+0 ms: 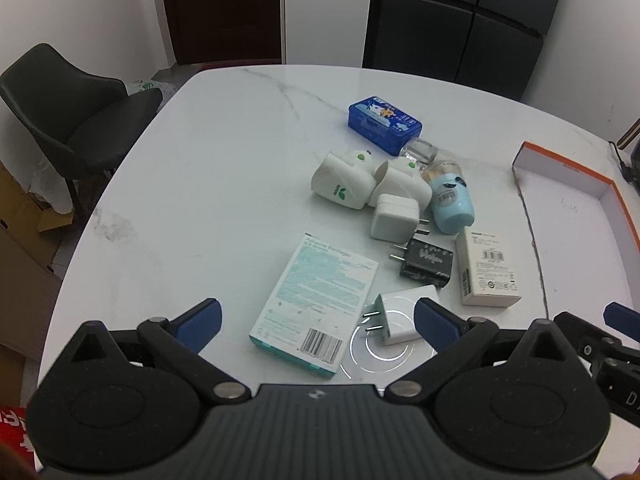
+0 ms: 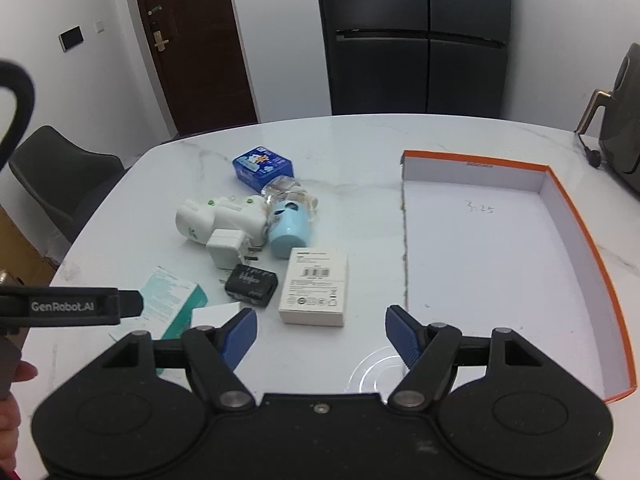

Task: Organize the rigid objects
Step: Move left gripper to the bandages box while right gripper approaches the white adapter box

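White marble table (image 2: 360,140) w/ dark fridge (image 2: 416,32) behind (both grippers' jaws wide).

Each black claw (image 1: 318,320) (image 2: 320,330) has ribbed blue pads (image 1: 200,322) and silver pivot screws.

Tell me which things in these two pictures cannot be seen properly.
- Small white plug charger: right wrist view, mostly hidden behind the right gripper's finger.
- Teal-and-white cardboard bandage box: same view, partly covered by the left gripper's strap.
- Orange-rimmed white cardboard tray: left wrist view, cut off at the frame edge.
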`<state>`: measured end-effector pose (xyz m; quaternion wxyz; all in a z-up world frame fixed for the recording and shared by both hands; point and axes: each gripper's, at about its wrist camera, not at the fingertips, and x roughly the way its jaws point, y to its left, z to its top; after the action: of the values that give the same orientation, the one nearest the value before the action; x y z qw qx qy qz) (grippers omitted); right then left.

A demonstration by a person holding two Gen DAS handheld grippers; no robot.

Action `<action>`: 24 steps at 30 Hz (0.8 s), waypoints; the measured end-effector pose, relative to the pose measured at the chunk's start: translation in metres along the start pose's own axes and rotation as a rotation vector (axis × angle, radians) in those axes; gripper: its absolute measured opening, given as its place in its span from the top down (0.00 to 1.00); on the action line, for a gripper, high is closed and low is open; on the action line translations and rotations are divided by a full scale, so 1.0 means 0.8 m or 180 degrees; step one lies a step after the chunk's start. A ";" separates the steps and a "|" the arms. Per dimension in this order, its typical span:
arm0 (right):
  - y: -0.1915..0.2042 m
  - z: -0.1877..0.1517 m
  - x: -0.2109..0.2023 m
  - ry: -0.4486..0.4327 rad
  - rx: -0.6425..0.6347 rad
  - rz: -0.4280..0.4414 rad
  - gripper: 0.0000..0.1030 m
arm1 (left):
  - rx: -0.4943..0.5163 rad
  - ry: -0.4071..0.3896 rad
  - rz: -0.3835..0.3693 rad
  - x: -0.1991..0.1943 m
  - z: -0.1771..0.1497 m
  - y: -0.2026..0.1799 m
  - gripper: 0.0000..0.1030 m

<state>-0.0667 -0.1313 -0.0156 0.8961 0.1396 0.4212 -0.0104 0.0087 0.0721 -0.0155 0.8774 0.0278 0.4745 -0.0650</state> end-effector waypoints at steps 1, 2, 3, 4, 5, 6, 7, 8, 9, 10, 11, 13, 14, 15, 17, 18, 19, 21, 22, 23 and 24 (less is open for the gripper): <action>0.001 0.000 0.000 0.0016 -0.0003 -0.0002 0.19 | 0.0011 0.0007 -0.0006 0.002 0.000 0.001 0.00; 0.003 -0.001 0.002 0.0030 -0.0007 -0.0006 0.19 | 0.0024 0.0014 -0.0012 0.003 0.000 0.002 0.00; 0.002 -0.002 0.004 0.0045 -0.0011 -0.0004 0.19 | 0.0038 0.0024 -0.0015 0.005 0.000 0.003 0.00; 0.004 -0.001 0.005 0.0062 -0.0011 -0.0005 0.19 | 0.0055 0.0033 -0.0016 0.006 0.001 0.003 0.00; 0.005 -0.001 0.008 0.0076 -0.0006 -0.0006 0.19 | 0.0071 0.0034 -0.0022 0.007 0.001 0.004 0.00; 0.007 -0.001 0.007 0.0080 0.0005 -0.0005 0.19 | 0.0084 0.0039 -0.0028 0.008 0.001 0.004 0.00; 0.008 -0.001 0.009 0.0081 0.0016 0.0001 0.19 | 0.0097 0.0044 -0.0029 0.009 0.001 0.005 0.00; 0.009 -0.002 0.009 0.0083 0.0024 0.0005 0.19 | 0.0109 0.0047 -0.0025 0.010 0.002 0.005 0.00; 0.010 -0.002 0.010 0.0086 0.0032 0.0010 0.19 | 0.0123 0.0052 -0.0028 0.012 0.002 0.006 0.00; 0.012 -0.002 0.011 0.0095 0.0038 0.0014 0.19 | 0.0134 0.0058 -0.0031 0.013 0.002 0.007 0.00; 0.013 -0.004 0.012 0.0100 0.0045 0.0010 0.19 | 0.0142 0.0065 -0.0037 0.014 0.002 0.008 0.00; 0.017 -0.004 0.013 0.0105 0.0064 0.0004 0.19 | 0.0163 0.0074 -0.0047 0.017 0.002 0.010 0.00; 0.017 -0.005 0.013 0.0106 0.0071 0.0006 0.19 | 0.0171 0.0079 -0.0051 0.018 0.002 0.010 0.00; 0.019 -0.006 0.014 0.0109 0.0075 -0.0002 0.19 | 0.0183 0.0085 -0.0058 0.020 0.002 0.011 0.00; 0.022 -0.007 0.014 0.0107 0.0077 -0.0005 0.19 | 0.0203 0.0098 -0.0071 0.023 0.002 0.012 0.00; 0.021 -0.008 0.014 0.0100 0.0083 0.0003 0.19 | 0.0211 0.0105 -0.0076 0.024 0.001 0.013 0.00; 0.022 -0.008 0.013 0.0096 0.0091 0.0005 0.19 | 0.0219 0.0114 -0.0084 0.025 0.001 0.015 0.00; 0.024 -0.010 0.015 0.0109 0.0110 -0.0015 0.19 | 0.0241 0.0127 -0.0091 0.028 0.000 0.017 0.00; 0.025 -0.010 0.015 0.0113 0.0124 -0.0027 0.19 | 0.0259 0.0132 -0.0094 0.030 0.000 0.018 0.00; 0.026 -0.011 0.016 0.0117 0.0138 -0.0040 0.19 | 0.0272 0.0139 -0.0102 0.031 0.000 0.018 0.00; 0.026 -0.012 0.016 0.0121 0.0146 -0.0051 0.19 | 0.0285 0.0141 -0.0111 0.032 -0.001 0.019 0.00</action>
<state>-0.0627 -0.1072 -0.0265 0.8844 0.1568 0.4390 -0.0246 0.0240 0.0850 -0.0371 0.8633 0.0602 0.4908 -0.1009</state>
